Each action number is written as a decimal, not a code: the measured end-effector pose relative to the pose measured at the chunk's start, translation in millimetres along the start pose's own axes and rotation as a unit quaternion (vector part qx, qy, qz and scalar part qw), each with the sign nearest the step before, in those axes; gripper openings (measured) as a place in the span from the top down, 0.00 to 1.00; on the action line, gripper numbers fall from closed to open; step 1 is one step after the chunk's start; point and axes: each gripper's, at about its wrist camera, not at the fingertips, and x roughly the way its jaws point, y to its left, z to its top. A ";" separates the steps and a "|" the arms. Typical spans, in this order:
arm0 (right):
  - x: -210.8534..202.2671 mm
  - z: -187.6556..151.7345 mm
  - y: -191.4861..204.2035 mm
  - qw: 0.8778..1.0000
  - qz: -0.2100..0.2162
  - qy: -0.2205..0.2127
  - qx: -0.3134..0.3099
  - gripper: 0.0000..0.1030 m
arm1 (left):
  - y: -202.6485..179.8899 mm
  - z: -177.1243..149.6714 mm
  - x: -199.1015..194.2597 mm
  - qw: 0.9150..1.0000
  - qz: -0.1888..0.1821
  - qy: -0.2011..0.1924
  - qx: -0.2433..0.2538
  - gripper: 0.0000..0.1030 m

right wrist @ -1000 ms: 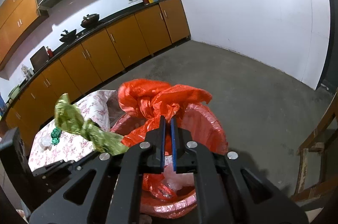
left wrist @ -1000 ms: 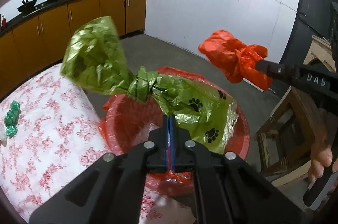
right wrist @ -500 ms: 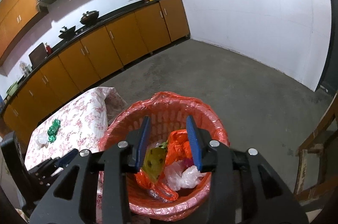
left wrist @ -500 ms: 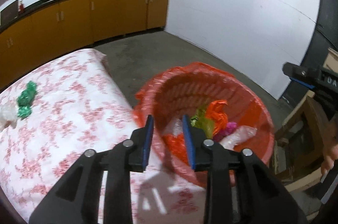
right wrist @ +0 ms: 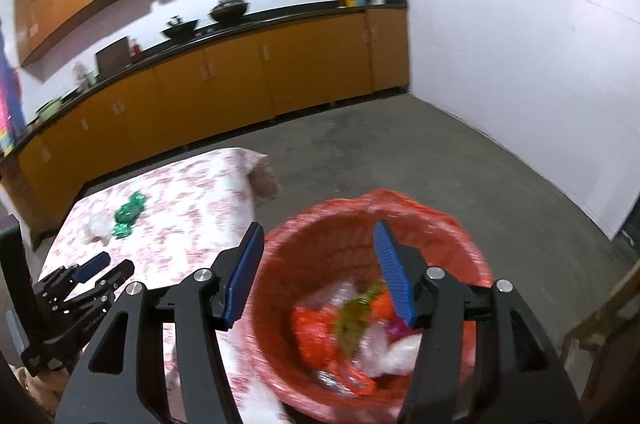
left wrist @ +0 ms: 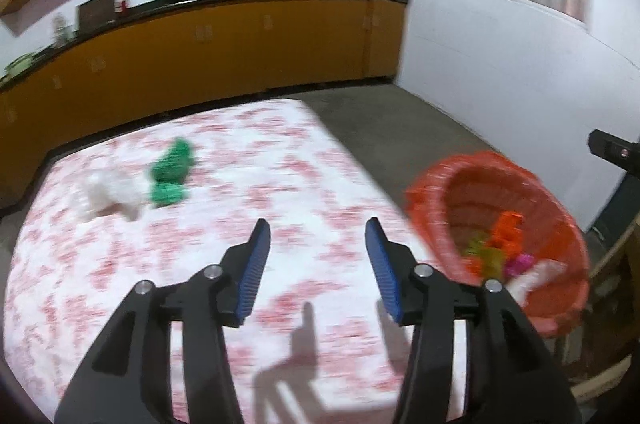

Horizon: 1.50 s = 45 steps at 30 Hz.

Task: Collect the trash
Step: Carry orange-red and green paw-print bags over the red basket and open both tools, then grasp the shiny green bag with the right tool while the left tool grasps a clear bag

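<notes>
A red lined basket (right wrist: 472,256) stands beside the floral-cloth table (left wrist: 280,183) and holds orange, green and clear bags (right wrist: 352,320). My right gripper (right wrist: 320,236) hovers over its near-left rim, jaws opening, nothing between them. My left gripper (left wrist: 318,232) is over the table, jaws opening and empty; the basket (left wrist: 440,183) lies to its right. A green bag (left wrist: 172,169) and a crumpled clear bag (left wrist: 108,191) lie on the far left of the table. In the right wrist view the green bag (right wrist: 128,214) sits beyond the left gripper (right wrist: 102,268).
Orange kitchen cabinets (right wrist: 240,79) with a dark counter run along the back wall. Bare concrete floor (right wrist: 400,151) spreads behind the basket. A wooden chair (left wrist: 612,264) stands right of the basket, close to its rim.
Both grippers let go of their bags, the green one and the orange one, which now lie in the basket. Both jaws have widened. The left gripper swung left from the basket to over the table.
</notes>
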 end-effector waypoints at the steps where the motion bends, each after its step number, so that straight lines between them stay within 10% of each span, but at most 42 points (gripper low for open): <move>1: 3.3 1.3 7.3 1.000 0.007 0.002 -0.006 0.44 | 10.2 -0.7 -1.7 1.000 0.014 -0.002 -0.004 0.47; 21: 178.8 13.2 256.4 0.976 0.165 0.108 -0.090 0.44 | 236.5 -27.4 -35.2 0.959 0.224 -0.014 -0.175 0.25; 32: 244.4 -5.9 298.8 0.969 0.157 0.169 -0.088 0.45 | 275.9 -27.5 -28.8 0.949 0.239 -0.016 -0.203 0.25; 36: 248.1 -10.1 302.5 0.964 0.164 0.179 -0.105 0.63 | 274.7 -23.2 -22.3 0.952 0.233 -0.013 -0.199 0.25; 45: 228.2 -0.1 264.3 0.971 0.151 0.157 -0.098 0.69 | 255.0 3.9 11.7 0.966 0.186 0.001 -0.180 0.24</move>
